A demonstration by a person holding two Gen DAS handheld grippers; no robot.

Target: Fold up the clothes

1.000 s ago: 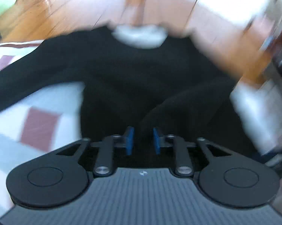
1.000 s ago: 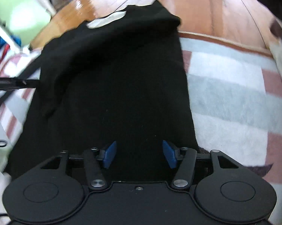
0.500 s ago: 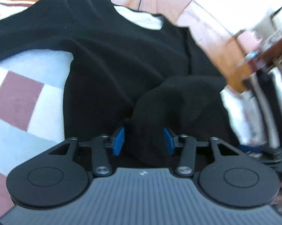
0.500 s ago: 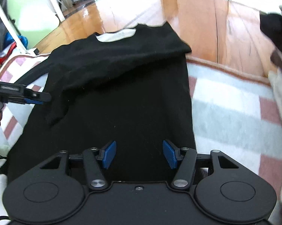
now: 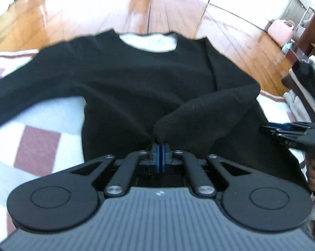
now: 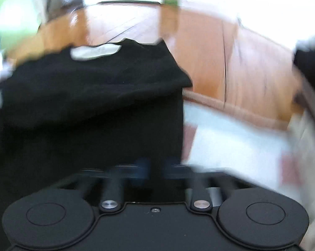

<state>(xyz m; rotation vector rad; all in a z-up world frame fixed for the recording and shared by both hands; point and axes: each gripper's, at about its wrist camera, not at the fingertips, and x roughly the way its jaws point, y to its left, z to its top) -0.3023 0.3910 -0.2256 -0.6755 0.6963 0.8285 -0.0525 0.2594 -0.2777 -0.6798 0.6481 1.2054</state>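
Observation:
A black sweater (image 5: 147, 79) with a white collar lining lies flat on a checked blanket (image 5: 42, 142). One sleeve (image 5: 209, 115) is folded across its body; the other (image 5: 31, 87) stretches out to the left. My left gripper (image 5: 159, 154) is shut on the cuff of the folded sleeve. The right wrist view is blurred: my right gripper (image 6: 156, 170) sits low over the sweater (image 6: 94, 104) near its right edge, blue pads close together on black cloth. From the left wrist view the right gripper (image 5: 268, 129) meets the sweater's right side, fingers together.
Wooden floor (image 5: 84, 21) lies beyond the blanket's (image 6: 230, 136) far edge. A pile of dark and light clothes (image 5: 308, 87) sits at the right, with a pink bag (image 5: 281, 31) behind it. A hand (image 5: 314, 177) holds the right gripper's handle.
Both pairs of jaws stood apart before and are now together, the left on the sleeve cuff. The right gripper has shifted toward the sweater's right edge, and its view has blurred.

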